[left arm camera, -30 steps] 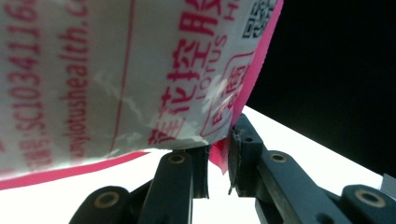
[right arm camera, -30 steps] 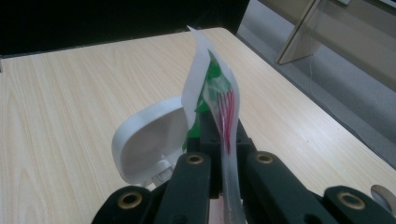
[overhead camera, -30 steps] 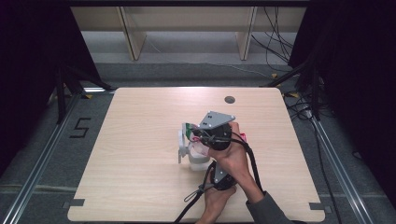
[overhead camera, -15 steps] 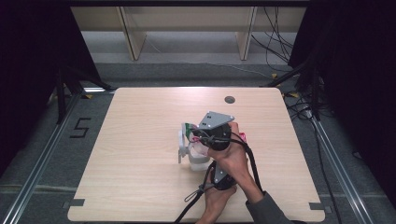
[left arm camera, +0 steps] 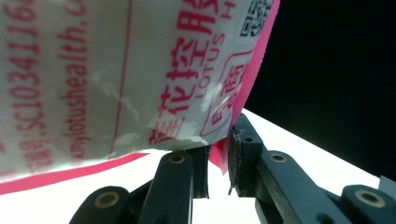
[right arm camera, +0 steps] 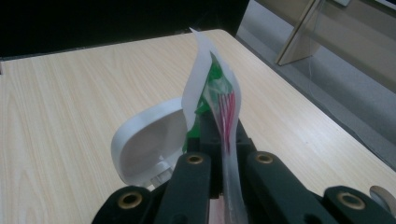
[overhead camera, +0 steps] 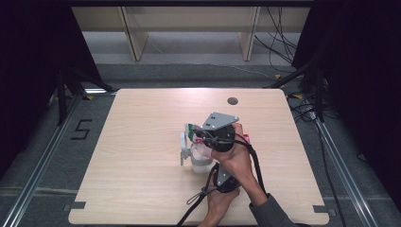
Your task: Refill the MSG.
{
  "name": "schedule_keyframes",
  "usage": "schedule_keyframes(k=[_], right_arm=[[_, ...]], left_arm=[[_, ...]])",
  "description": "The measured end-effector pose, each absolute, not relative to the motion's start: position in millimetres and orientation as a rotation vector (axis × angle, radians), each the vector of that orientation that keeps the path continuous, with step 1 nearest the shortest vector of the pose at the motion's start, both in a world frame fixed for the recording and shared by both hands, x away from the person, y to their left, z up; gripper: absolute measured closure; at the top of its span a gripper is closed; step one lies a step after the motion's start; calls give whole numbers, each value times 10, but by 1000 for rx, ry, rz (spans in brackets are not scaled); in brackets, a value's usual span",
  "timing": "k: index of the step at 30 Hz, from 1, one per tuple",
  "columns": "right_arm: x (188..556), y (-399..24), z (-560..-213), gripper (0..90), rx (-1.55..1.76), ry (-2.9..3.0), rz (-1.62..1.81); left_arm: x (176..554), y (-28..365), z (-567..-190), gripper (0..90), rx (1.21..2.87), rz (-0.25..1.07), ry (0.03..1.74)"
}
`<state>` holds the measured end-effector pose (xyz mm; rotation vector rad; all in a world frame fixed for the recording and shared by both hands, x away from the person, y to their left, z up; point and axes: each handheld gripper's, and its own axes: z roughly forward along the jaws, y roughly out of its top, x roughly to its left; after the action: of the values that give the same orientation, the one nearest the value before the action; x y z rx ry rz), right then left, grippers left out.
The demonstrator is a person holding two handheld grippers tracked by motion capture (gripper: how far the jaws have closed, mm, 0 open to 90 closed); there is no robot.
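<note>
1. Holding steady: compared with a second ago, nothing on the table [overhead camera: 142, 142] has shifted; both hands sit where they were.
2. Left tongs [left arm camera: 218, 161] nearly closed, pinching the pink-edged corner of the packet [left arm camera: 116, 74].
3. Right tongs [right arm camera: 224, 140] fully closed on the packet's [right arm camera: 219, 98] other edge, above the white container [overhead camera: 201, 158] with its lid [right arm camera: 149, 135] flipped open.
4. Judgement: no progress this second; likely a pause before tearing or pouring over the container, mid-table.
</note>
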<state>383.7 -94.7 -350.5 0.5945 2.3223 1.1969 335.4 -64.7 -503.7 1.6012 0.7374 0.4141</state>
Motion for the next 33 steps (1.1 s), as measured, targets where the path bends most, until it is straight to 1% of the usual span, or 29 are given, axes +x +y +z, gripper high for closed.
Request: schedule_keyframes(k=[1,3,4,5,8,10,14,15,18,33], right_arm=[[3823,-944,-3502,900,609,2324,1197],[3829,-938,-3503,900,587,2328,1187],[3829,-931,-3509,900,584,2328,1179],[3832,-920,-3521,900,576,2322,1174],[3820,-901,-3522,900,569,2334,1162],[3826,-904,-3524,900,569,2322,1167],[3828,-904,-3524,899,564,2335,1159],[3831,-902,-3530,900,566,2324,1163],[3833,-900,-3533,900,568,2329,1161],[3831,-884,-3537,899,567,2326,1155]], left_arm=[[3356,-644,-5036,793,1603,415,737],[3350,-683,-5039,792,1542,389,764],[3351,-671,-5038,793,1557,394,759],[3332,-760,-5037,793,1430,344,804],[3333,-755,-5036,793,1425,360,817],[3332,-757,-5034,793,1429,342,805],[3334,-756,-5038,793,1426,356,818],[3342,-759,-5037,793,1430,335,797],[3335,-750,-5036,792,1428,357,822],[3338,-744,-5033,793,1432,349,815]])
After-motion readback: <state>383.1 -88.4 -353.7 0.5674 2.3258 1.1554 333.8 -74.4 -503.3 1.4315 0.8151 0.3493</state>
